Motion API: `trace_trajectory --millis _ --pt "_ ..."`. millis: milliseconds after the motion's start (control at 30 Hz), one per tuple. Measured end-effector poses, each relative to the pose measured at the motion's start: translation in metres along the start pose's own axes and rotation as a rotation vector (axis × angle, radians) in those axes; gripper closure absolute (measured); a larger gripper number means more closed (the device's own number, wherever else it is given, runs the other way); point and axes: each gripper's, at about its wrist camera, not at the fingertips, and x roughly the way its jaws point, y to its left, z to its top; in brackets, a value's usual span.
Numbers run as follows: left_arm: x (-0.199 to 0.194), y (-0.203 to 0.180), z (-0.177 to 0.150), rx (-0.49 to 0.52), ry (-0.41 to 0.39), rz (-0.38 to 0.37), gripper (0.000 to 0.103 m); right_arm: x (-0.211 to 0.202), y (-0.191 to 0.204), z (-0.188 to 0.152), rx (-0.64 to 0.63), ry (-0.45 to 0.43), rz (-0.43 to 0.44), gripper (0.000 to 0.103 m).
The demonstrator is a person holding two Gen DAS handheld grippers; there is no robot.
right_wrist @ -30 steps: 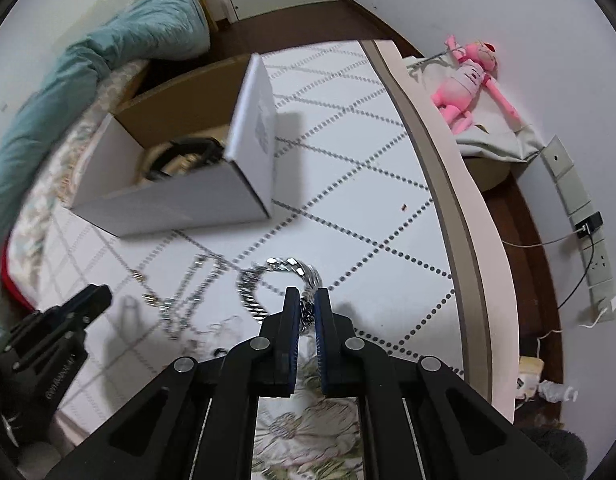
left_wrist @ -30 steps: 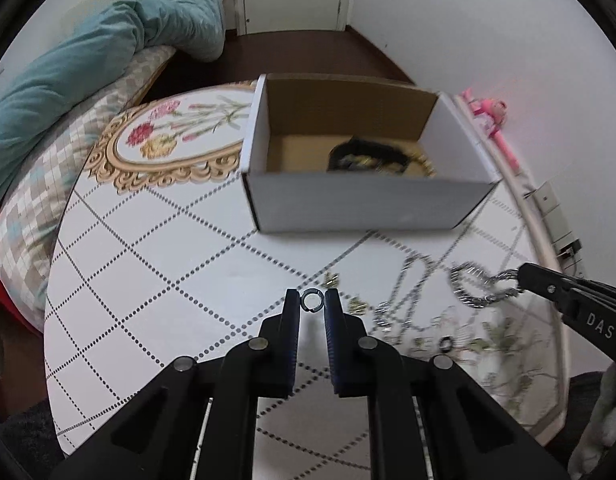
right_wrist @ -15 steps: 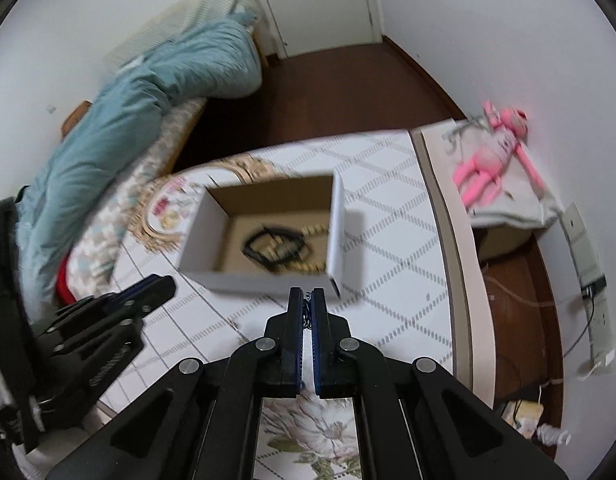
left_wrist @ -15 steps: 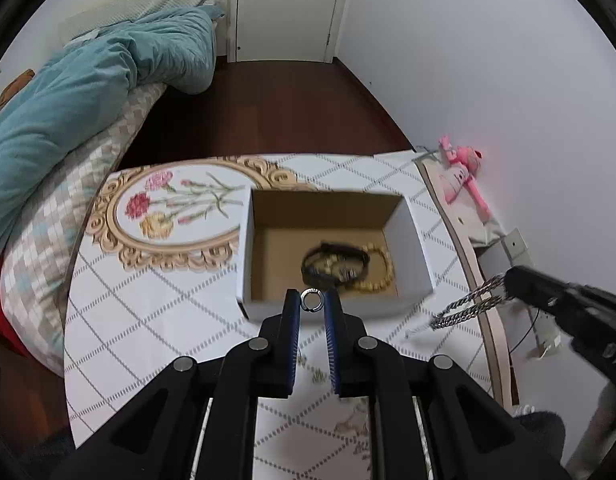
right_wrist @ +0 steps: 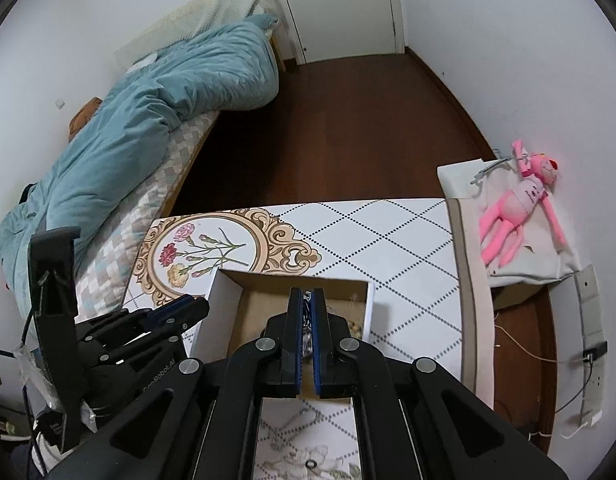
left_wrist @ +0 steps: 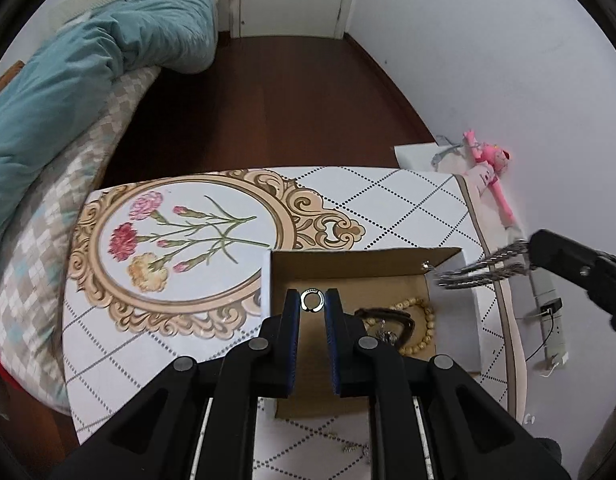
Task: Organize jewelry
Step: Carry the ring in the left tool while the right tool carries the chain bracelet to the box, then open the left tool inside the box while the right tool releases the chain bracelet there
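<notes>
Small silver ring [left_wrist: 312,301] is pinched between the tips of the left gripper [left_wrist: 312,303], jaws narrow, pads pressing on either side of it. It hangs over the open cardboard box [left_wrist: 276,276], near the box's left wall. Inside the box, on its floor: a string of tan beads [left_wrist: 418,344] and a dark band [left_wrist: 388,314], the two overlapping toward the right side.

Silver chain [left_wrist: 484,266] is clamped in the right gripper [right_wrist: 307,300], jaws nearly together. In the left wrist view the chain trails leftward from the black tips, blurred, above the box's right wall. In the right wrist view only a short stretch of it shows between the blue pads [right_wrist: 296,312], over the box interior.

Box sits on the table [right_wrist: 388,232], which has a white top with dotted diamond lines and a flower medallion [left_wrist: 180,240] toward its far left corner. More small jewelry lies on the table near its near edge [left_wrist: 352,446], too small to identify.

Beyond the table: a teal quilt [right_wrist: 168,112] on a bed, dark wood floor, a closed door. A pink plush toy [right_wrist: 516,212] lies on a cloth past the table's right edge.
</notes>
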Motion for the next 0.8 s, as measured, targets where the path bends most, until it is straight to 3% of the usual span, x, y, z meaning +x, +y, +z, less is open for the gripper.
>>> trace_trajectory --millis 167,267,300,333,400,467,533,733,800 --pt "0.017 0.001 0.014 0.007 0.040 0.057 0.086 0.049 -0.005 0.011 0.009 0.105 0.025 0.099" --pt "0.019 0.007 0.019 -0.011 0.041 0.082 0.060 0.072 -0.014 0.011 0.048 0.162 0.027 0.098" --pt "0.017 0.009 0.019 -0.017 0.035 0.088 0.042 0.076 -0.017 0.011 0.058 0.169 0.020 0.094" --pt "0.015 0.011 0.019 -0.026 0.025 0.102 0.030 0.077 -0.018 0.009 0.063 0.167 0.012 0.081" --pt "0.011 0.014 0.019 -0.030 0.008 0.120 0.028 0.075 -0.020 0.005 0.056 0.144 -0.022 0.062" --pt "0.009 0.018 0.017 -0.039 0.011 0.132 0.024 0.070 -0.020 0.001 0.035 0.129 -0.065 0.060" --pt "0.007 0.023 0.013 -0.050 0.006 0.142 0.004 0.065 -0.021 -0.004 0.024 0.116 -0.105 0.050" --pt "0.003 0.029 -0.012 -0.062 -0.019 0.180 0.000 0.053 -0.020 -0.035 -0.009 0.091 -0.227 0.011" --pt "0.002 0.030 -0.021 -0.066 -0.019 0.184 0.000 0.053 -0.018 -0.048 -0.027 0.094 -0.261 0.007"
